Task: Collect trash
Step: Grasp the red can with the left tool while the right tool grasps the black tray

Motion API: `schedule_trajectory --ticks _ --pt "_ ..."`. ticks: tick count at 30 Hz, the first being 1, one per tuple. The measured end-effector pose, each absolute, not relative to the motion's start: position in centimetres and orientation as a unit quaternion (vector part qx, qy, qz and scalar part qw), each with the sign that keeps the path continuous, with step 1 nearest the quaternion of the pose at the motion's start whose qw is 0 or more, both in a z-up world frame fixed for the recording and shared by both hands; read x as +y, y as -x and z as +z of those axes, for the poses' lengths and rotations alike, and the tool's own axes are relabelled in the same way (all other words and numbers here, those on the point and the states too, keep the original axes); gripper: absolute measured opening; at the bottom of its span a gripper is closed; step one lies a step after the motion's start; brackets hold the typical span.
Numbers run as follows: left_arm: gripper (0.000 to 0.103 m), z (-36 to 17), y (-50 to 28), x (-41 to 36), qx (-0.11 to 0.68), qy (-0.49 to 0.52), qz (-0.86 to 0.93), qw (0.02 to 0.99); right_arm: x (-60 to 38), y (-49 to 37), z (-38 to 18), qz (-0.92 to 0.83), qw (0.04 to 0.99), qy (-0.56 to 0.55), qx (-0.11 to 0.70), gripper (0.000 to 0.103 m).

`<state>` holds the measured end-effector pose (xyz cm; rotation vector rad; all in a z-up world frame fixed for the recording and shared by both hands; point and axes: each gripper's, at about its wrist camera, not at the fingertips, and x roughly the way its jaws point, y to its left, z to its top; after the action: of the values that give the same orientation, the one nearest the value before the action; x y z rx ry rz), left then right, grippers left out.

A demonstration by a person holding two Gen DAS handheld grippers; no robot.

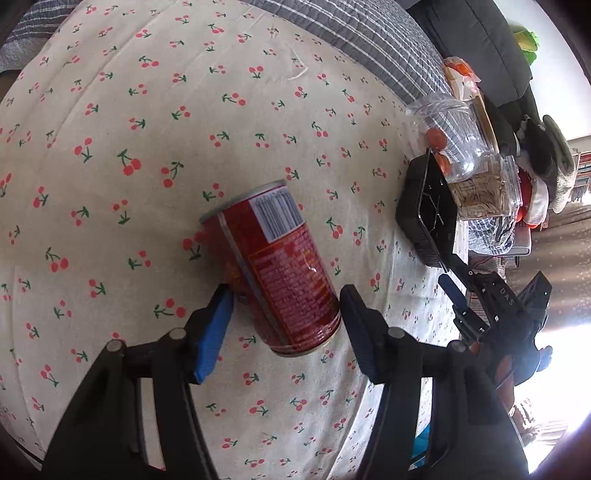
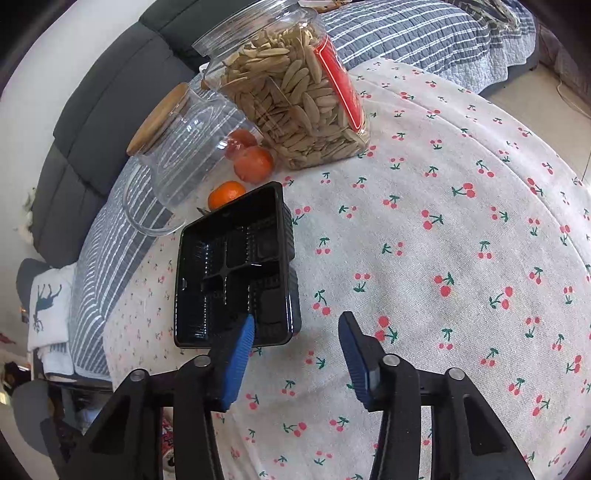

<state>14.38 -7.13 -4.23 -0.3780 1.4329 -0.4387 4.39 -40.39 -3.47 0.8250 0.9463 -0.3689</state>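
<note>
A red drink can (image 1: 275,269) lies on its side on the cherry-print tablecloth (image 1: 147,147). My left gripper (image 1: 286,299) is open, its blue pads on either side of the can's lower end, with a gap at each side. A black plastic compartment tray (image 2: 234,269) lies on the cloth near the table's left edge; it also shows in the left wrist view (image 1: 430,214). My right gripper (image 2: 297,325) is open; its left finger (image 2: 240,350) reaches over the tray's near right corner, the right finger over bare cloth. The right gripper also shows in the left wrist view (image 1: 480,295).
A jar of pale seeds with a red label (image 2: 299,92), an empty glass jar with a wooden lid (image 2: 177,155) and three oranges (image 2: 253,164) stand behind the tray. A striped grey quilt (image 2: 424,33) and dark sofa (image 2: 99,99) lie beyond the table.
</note>
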Motion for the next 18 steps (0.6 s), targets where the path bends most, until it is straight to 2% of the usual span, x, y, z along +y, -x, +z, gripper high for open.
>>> schedule_trajectory --ticks 7,18 --pt "0.059 -3.6 -14.4 -6.4 0.638 0.16 -0.206 0.724 -40.1 -5.9 -4.5 -0.167 0.796 -0.362 0.456 0.01" --pt "0.058 -2.0 -14.4 -5.7 0.617 0.132 -0.211 0.747 -39.0 -5.4 -3.8 -0.147 0.795 -0.38 0.449 0.007"
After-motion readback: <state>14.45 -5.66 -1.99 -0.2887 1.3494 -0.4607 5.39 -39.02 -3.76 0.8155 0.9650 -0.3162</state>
